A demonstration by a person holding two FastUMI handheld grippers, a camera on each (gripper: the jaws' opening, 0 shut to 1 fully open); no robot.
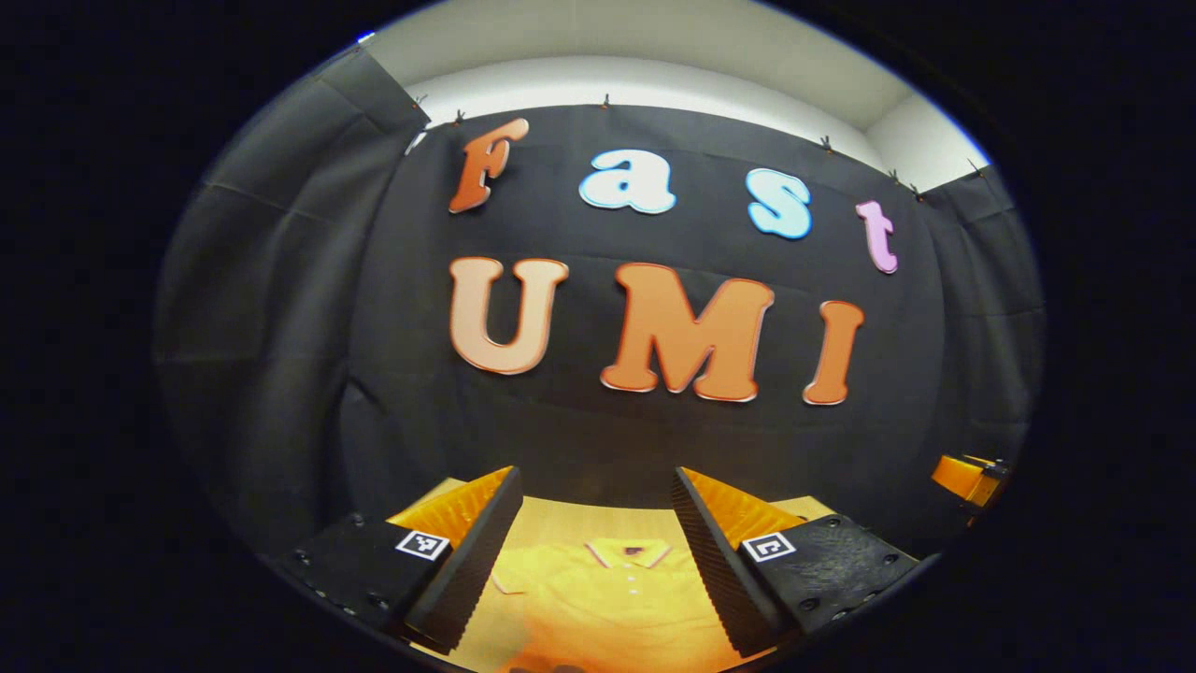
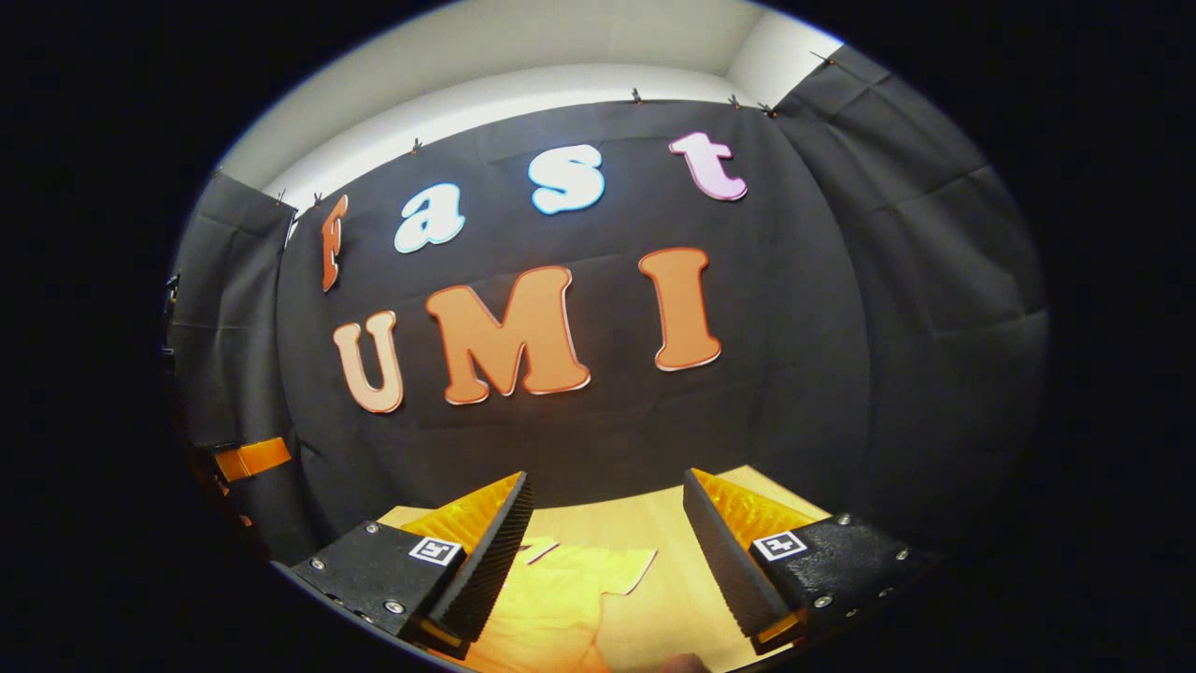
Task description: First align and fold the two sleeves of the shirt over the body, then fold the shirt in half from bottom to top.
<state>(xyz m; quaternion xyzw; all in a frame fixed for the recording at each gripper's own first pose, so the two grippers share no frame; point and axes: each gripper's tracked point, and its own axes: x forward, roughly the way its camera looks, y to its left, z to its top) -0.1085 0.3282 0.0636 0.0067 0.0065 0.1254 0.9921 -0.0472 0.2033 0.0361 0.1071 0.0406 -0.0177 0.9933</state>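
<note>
A soft matt cloth shirt (image 1: 607, 589) lies on a smooth, pale wood table (image 2: 645, 509), walls draped in matt cloth.

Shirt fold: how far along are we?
Nothing looks done. The yellow shirt lies flat on the wooden table, collar up, with a sleeve spread out to the side. Left gripper and right gripper are both open, above the cloth, holding nothing. Both sleeve folds and the bottom-to-top fold remain.
</note>
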